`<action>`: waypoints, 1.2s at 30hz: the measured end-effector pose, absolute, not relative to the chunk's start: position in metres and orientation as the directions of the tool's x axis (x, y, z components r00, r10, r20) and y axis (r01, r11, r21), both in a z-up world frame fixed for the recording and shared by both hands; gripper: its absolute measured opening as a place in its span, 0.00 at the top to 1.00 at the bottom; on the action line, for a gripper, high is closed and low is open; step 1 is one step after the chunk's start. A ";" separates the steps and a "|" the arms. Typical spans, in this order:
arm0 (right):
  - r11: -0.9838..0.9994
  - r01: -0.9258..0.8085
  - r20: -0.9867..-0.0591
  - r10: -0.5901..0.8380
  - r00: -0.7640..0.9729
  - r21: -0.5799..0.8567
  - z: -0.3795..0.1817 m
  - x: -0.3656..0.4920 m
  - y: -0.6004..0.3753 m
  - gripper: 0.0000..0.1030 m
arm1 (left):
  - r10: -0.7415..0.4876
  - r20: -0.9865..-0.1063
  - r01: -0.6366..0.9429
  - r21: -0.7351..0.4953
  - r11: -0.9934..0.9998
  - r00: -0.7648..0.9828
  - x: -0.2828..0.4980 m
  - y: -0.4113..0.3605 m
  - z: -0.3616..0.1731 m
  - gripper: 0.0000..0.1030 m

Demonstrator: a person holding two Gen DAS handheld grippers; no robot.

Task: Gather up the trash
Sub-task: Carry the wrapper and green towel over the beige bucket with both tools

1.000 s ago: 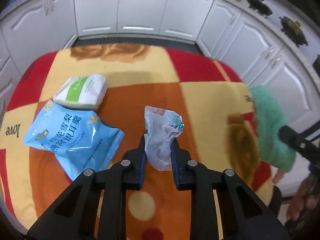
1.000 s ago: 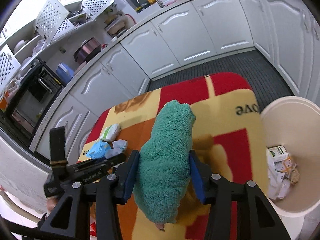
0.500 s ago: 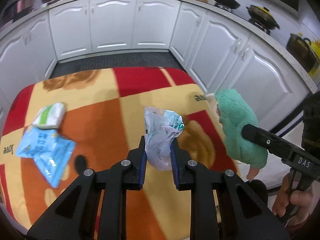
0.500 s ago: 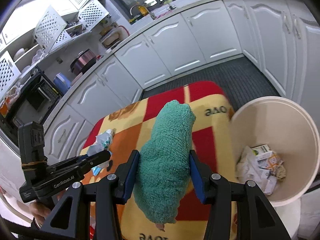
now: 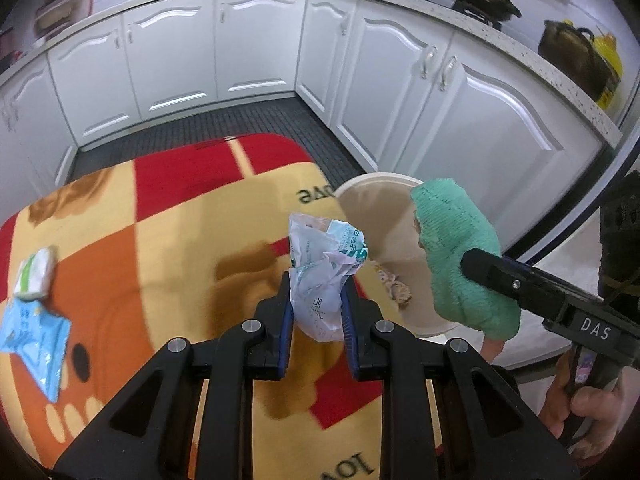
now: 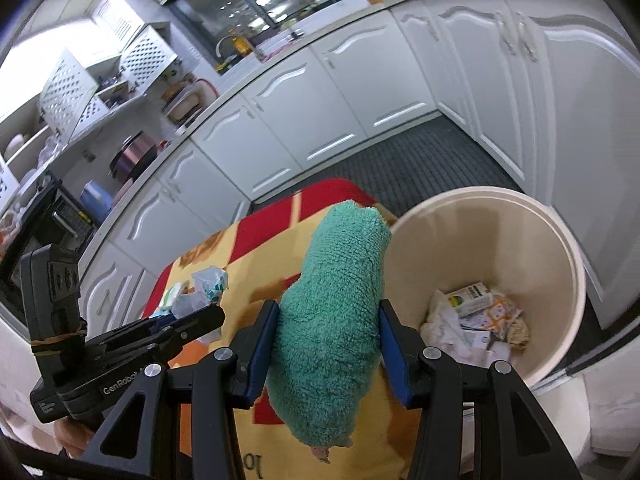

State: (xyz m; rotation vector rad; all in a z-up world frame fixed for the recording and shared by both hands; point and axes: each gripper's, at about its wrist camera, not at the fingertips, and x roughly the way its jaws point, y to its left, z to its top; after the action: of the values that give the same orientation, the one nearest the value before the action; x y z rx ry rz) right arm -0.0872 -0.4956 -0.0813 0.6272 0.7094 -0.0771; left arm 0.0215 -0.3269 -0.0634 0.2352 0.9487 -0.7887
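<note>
Tabletop blanket [image 5: 168, 216] slid left vs earlier; bin [image 6: 560, 280] now centre-right; L jaws grip wrapper [image 5: 320, 280], R jaws grip green towel [image 6: 336, 320]

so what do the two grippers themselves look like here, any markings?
Both are black plastic two-finger tools with blue pads on the inner finger faces and silver screws at the joints. The left gripper has white "GenRobot" lettering on its side and a rubber band round the black box at its rear. The right gripper carries "DAS" in white on its body.
</note>
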 end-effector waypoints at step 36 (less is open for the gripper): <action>0.709 0.496 -0.712 0.013 0.702 0.501 -0.127 -0.098 -0.576 0.40 | -0.531 -0.821 0.742 -0.220 0.633 0.209 0.022 -0.417 -0.112 0.52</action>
State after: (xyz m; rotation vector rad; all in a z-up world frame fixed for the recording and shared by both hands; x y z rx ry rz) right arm -0.0978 -0.5760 -0.1267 0.7451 0.7557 -0.2984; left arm 0.0222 -0.4165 -0.1119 0.2418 1.0269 -0.8976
